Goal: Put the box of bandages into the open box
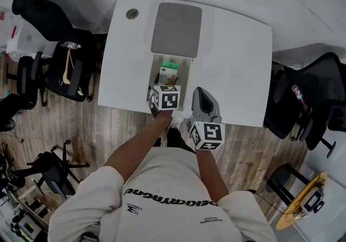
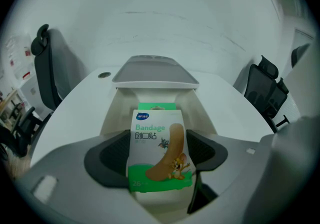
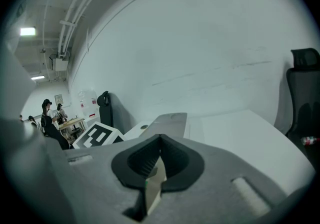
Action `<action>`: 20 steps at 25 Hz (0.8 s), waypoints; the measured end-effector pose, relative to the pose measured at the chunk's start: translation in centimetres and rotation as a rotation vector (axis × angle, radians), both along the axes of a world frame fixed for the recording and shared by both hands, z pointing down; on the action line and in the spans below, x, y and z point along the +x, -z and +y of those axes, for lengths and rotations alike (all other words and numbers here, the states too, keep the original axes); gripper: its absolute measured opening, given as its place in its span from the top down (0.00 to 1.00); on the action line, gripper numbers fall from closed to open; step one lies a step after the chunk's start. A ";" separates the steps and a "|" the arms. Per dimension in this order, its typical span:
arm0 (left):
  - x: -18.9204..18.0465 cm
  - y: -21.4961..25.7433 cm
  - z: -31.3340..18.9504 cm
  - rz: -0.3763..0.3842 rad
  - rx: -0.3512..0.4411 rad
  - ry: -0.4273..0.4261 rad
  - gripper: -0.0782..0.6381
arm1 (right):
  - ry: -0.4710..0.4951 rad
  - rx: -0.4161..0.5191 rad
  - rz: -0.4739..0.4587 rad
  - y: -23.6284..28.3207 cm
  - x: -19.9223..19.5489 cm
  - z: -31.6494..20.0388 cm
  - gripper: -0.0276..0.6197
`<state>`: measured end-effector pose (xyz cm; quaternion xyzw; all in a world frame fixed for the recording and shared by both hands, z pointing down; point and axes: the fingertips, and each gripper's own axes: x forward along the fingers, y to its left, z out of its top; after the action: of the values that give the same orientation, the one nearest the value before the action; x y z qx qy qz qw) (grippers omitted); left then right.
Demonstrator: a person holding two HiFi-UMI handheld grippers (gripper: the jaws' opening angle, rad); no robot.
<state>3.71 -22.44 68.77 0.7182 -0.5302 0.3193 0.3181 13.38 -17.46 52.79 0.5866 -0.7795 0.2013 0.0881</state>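
The left hand-held gripper (image 1: 168,83) has its dark jaws spread to the width of a white and green cardboard box of bandages (image 2: 159,140) and clamps it upright by its two sides. It holds the carton over the white open box (image 2: 116,113), in front of the raised grey lid (image 1: 176,30), on the white tabletop (image 1: 238,62). The right hand-held gripper (image 3: 160,140) has its jaws pressed together above the tabletop's near edge

Recorded cream short-sleeved T-shirt (image 1: 162,173), dark lettering (image 1: 165,197) across chest. Found left gripper (image 2: 159,154) and right gripper (image 3: 158,164) grey-bodied, with black ribbed pads (image 2: 112,157) and white cubes (image 1: 166,98) carrying black square markers.
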 end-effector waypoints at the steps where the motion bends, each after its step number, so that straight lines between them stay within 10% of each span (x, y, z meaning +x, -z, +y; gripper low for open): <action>1: 0.0 -0.2 0.0 -0.001 -0.005 0.000 0.39 | 0.000 0.000 0.000 0.0 0.0 -0.1 0.96; 20: -0.1 -2.6 -0.4 -0.034 -0.072 0.009 0.39 | -0.007 -0.014 0.004 -0.9 0.7 -0.9 0.96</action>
<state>3.63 -22.87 71.40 0.6984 -0.5269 0.3488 0.3359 14.05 -18.34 53.66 0.5889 -0.7760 0.2060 0.0929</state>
